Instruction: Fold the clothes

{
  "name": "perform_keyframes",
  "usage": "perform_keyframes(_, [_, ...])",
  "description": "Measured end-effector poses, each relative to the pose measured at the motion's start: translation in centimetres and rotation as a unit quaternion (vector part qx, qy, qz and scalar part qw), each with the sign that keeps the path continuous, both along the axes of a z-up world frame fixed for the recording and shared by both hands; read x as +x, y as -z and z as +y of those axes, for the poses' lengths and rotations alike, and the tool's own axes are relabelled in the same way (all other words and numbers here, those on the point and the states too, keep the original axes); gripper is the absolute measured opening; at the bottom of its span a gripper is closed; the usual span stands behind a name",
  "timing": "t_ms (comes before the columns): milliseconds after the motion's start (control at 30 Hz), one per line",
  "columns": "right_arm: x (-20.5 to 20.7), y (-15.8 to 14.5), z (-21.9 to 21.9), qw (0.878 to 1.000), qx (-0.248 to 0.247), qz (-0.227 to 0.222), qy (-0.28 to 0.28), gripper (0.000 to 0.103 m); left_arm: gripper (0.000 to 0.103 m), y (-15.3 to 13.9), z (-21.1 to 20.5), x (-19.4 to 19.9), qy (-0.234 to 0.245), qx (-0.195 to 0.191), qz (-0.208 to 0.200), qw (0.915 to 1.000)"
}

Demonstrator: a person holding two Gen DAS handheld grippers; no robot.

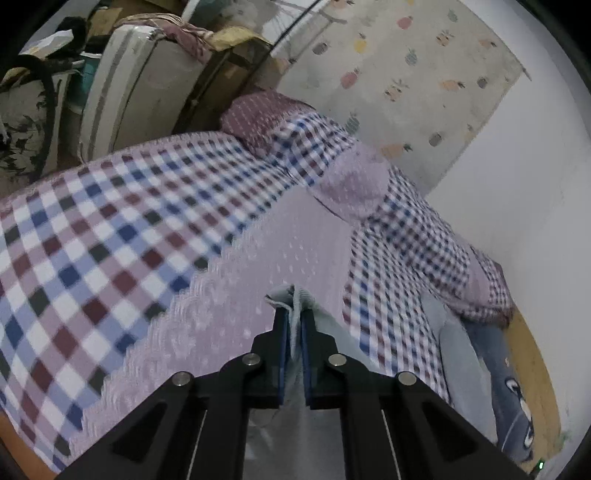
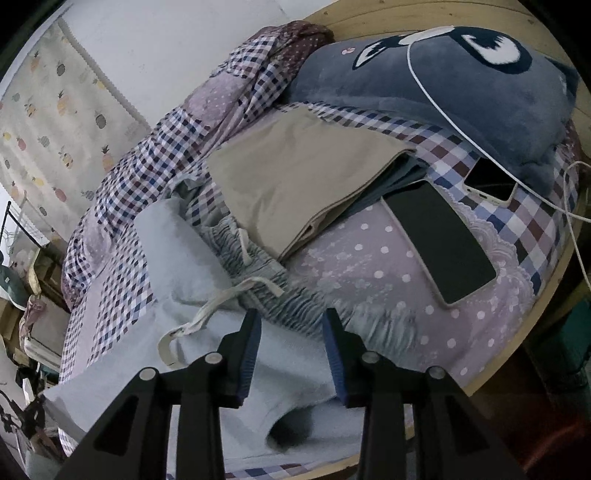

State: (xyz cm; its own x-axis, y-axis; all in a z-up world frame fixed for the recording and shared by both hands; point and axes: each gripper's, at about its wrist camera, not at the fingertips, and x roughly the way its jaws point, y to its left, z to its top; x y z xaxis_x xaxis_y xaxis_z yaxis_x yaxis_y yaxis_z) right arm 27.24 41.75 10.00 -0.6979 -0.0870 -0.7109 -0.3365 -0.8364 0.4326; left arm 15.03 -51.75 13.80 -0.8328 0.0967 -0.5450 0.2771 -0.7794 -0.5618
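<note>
bed (image 1: 110,229): checked cover | wall (image 1: 524,184): white | curtain (image 1: 406,74): pineapple print | left: boxes (image 1: 236,48), clutter | headboard (image 2: 388,18): wood

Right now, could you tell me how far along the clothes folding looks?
Done: a beige garment lies folded flat on the bed. In hand: the left gripper is shut on an edge of the light blue-grey garment; the right gripper stands open over its gathered waistband. Left: that garment is rumpled, drawstring loose, not yet folded.
</note>
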Motion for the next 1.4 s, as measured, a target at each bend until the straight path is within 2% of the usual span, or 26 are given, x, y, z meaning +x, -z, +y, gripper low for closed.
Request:
perform_keyframes(133, [0.0,0.7,0.4,1.0,-0.007,-0.007,-0.005,0.039,0.005,-0.5,-1.2,-3.7,-0.012,-0.029,-0.039,0.9987])
perform_keyframes(267, [0.1,1.8,0.2,1.0,-0.015,-0.015,-0.012,0.041,0.007,2.8,-1.6,-7.0,-0.013,-0.022,-0.111,0.9935])
perform_keyframes(367, [0.1,2.3,-0.1,0.999,-0.027,-0.012,-0.019,0.041,0.009,4.9,-2.1,-7.0,-0.023,0.001,-0.132,0.9909])
perform_keyframes(400, [0.2,2.3,-0.4,0.999,-0.029,-0.011,-0.022,0.042,0.021,5.2,-2.4,-6.6,-0.022,0.008,-0.132,0.9909])
perform_keyframes(433, [0.2,2.3,-0.6,0.999,-0.03,-0.008,-0.026,0.043,0.047,5.4,-2.8,-6.1,-0.024,0.012,-0.136,0.9904])
perform_keyframes(500, [0.4,2.0,-1.2,0.999,-0.028,0.0,-0.037,0.045,0.068,5.3,-3.7,-4.3,-0.037,0.019,-0.134,0.9901])
perform_keyframes(600, [0.6,1.5,-1.9,0.998,-0.021,0.017,-0.052,0.046,0.07,4.7,-5.8,0.4,-0.068,0.047,-0.096,0.992])
perform_keyframes(733, [1.0,1.7,-2.8,0.997,-0.03,0.033,-0.063,0.046,0.071,5.1,-7.1,6.5,-0.078,0.074,-0.074,0.9915])
perform_keyframes(867, [1.2,2.6,-3.5,0.996,-0.043,0.03,-0.068,0.047,0.071,7.1,-5.9,10.4,-0.06,0.09,-0.066,0.9919])
perform_keyframes(967, [1.3,2.8,-4.0,0.996,-0.049,0.03,-0.072,0.048,0.071,9.2,-4.6,11.3,-0.043,0.101,-0.082,0.9906])
perform_keyframes(1033, [1.4,2.5,-4.2,0.996,-0.049,0.032,-0.073,0.048,0.07,10.4,-3.9,10.5,-0.038,0.105,-0.094,0.9893])
perform_keyframes(1200, [1.7,1.6,-4.6,0.995,-0.045,0.039,-0.078,0.048,0.068,12.0,-3.4,8.5,-0.069,0.113,-0.104,0.9856])
perform_keyframes(1267, [2.1,1.3,-4.6,0.995,-0.043,0.04,-0.076,0.048,0.049,12.4,-3.5,8.5,-0.09,0.127,-0.101,0.9825])
perform_keyframes(1300, [2.2,1.2,-4.6,0.996,-0.042,0.039,-0.074,0.048,0.022,12.6,-3.7,8.5,-0.101,0.137,-0.098,0.9805])
perform_keyframes(1333, [2.4,1.2,-4.4,0.996,-0.041,0.038,-0.07,0.048,0.017,12.8,-3.9,8.6,-0.111,0.148,-0.093,0.9783])
perform_keyframes(1400, [2.8,1.2,-3.9,0.997,-0.037,0.032,-0.059,0.048,0.014,13.0,-4.3,9.1,-0.115,0.16,-0.085,0.9767])
